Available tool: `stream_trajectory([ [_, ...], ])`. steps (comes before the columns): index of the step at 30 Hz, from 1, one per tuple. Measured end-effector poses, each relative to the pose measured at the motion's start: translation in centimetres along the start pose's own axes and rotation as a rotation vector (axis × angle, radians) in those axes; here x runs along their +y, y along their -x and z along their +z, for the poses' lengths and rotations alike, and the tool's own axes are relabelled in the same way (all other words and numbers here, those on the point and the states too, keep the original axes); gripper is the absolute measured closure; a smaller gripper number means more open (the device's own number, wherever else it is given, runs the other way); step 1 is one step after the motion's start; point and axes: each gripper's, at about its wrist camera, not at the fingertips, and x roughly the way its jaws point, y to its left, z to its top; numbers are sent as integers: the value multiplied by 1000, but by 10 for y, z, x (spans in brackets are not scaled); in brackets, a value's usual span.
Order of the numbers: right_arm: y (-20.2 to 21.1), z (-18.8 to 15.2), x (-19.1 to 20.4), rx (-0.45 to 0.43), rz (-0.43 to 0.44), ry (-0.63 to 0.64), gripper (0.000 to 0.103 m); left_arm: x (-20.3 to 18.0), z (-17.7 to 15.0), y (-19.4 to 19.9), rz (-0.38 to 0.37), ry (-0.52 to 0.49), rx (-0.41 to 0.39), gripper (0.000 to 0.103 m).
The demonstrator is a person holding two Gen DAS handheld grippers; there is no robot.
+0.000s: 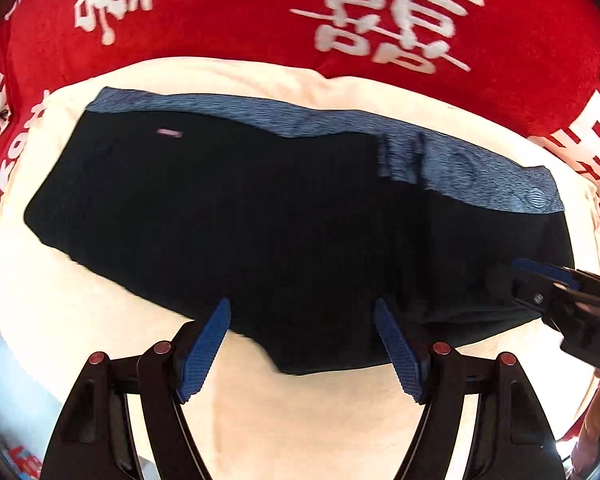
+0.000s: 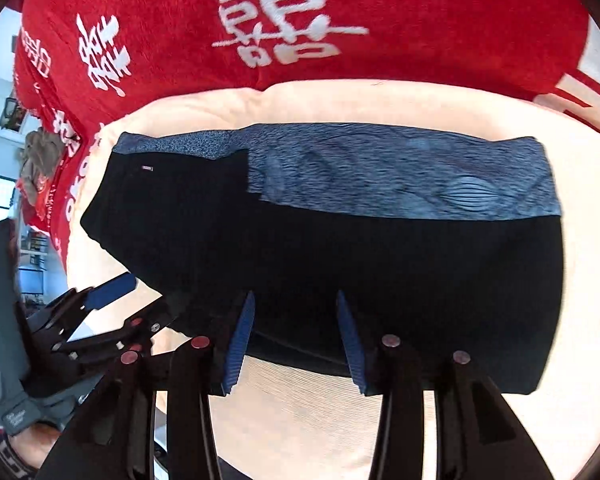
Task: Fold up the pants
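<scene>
Pants (image 1: 260, 208) lie folded on a cream cloth (image 1: 300, 420) over red blanket (image 1: 240, 20), both claws apart, empty.

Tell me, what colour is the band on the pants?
Mottled blue band on black pants; clearest in the right wrist view.

Lying flat across the middle of a cream pad (image 1: 300, 412): folded dark pants (image 1: 240, 216), low, blocking nothing above. Showing as bare cream strip along the near edge, open for a gripper coming in low. Crowding the pants' near edge: left gripper (image 1: 302, 312), jaws spread and empty, and right gripper (image 2: 296, 304) just beside it, jaws apart, nothing between. Spreading behind the pad: red blanket (image 1: 220, 20) with white characters, bare.
</scene>
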Motion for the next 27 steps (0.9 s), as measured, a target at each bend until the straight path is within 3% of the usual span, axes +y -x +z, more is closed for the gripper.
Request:
stream_trajectory([
  [3,-11,4,17,6,-28,-9,56,21,2,-3,7,11,8,27],
  [5,-20,4,26,15,-44,-5,46,33,4,-4,3,30,12,27],
  [10,-39,-2,49,51,-131,31,40,70,6,-10,-2,73,19,27],
  [27,-40,-8,88,91,-263,97,40,141,14,-15,-68,189,6,27],
])
